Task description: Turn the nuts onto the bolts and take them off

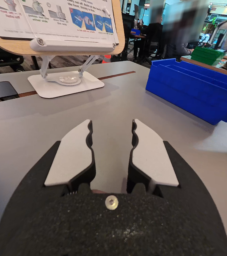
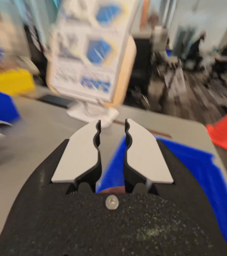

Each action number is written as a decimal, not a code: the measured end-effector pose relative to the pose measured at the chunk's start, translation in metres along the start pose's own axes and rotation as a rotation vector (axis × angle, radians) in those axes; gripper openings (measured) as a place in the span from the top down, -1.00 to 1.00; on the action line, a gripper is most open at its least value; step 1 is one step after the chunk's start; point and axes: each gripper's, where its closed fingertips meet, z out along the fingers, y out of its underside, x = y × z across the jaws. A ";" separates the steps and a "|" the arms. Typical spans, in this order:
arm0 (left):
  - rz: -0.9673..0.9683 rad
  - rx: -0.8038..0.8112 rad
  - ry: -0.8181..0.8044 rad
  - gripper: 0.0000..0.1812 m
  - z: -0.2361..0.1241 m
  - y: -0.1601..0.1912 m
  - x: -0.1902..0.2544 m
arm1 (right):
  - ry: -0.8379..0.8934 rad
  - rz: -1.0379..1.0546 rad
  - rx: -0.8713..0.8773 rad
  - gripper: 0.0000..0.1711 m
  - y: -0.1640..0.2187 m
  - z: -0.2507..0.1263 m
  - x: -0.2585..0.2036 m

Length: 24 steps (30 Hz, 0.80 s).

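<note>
left gripper (image 1: 112, 121) spread, empty | right gripper (image 2: 112, 121) spread, empty | right view motion-blurred

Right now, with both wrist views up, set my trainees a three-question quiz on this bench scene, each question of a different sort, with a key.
1. True or false: the left gripper holds a nut.
2. Multiple choice: in the left wrist view, the blue bin on the grey table lies (A) to the right of the gripper, (B) between its fingers, (C) under the white stand.
3. Short answer: what colour is the cone past the table's edge in the right wrist view?

Key
1. False: it is open and empty.
2. A.
3. Orange.
</note>
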 end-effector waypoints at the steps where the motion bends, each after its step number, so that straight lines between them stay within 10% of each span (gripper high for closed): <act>1: -0.004 0.012 -0.023 0.40 -0.001 -0.002 -0.003 | -0.055 0.037 0.103 0.64 -0.019 -0.002 -0.024; 12: 0.038 0.238 -0.222 0.43 -0.030 -0.035 -0.028 | -0.218 0.131 -0.019 0.31 0.053 0.067 -0.179; 24: -0.042 0.150 -0.180 0.44 -0.019 -0.019 -0.025 | -0.188 -0.009 -0.160 0.28 0.092 0.077 -0.192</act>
